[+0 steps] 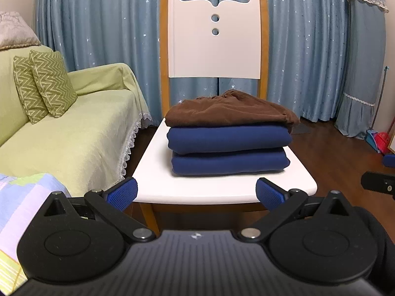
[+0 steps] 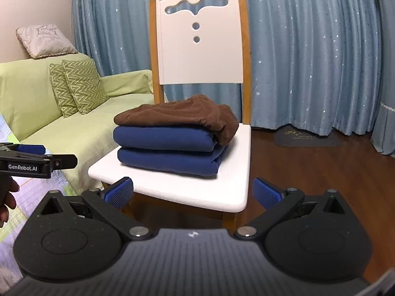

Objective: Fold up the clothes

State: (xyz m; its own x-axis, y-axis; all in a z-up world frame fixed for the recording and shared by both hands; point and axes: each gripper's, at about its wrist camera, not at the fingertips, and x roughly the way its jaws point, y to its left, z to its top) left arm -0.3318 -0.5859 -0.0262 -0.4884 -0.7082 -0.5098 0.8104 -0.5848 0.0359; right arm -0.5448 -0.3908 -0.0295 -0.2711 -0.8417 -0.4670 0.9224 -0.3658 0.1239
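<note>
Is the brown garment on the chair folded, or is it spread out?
Folded. The brown garment lies as a compact bundle on two folded blue pieces on the chair seat; its right edge droops slightly.

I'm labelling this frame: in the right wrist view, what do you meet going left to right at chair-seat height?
Left tongs → green sofa → folded clothes stack → white chair seat → dark floor mat.

Three folded garments sit stacked on the chair seat (image 1: 150,170) — the top garment (image 1: 229,111) on the middle garment (image 1: 228,135), that on the bottom garment (image 1: 229,162). The sofa (image 1: 74,133) stands left of the chair — two cushions (image 1: 47,83) on it — and the curtain (image 1: 308,49) hangs behind both.
</note>
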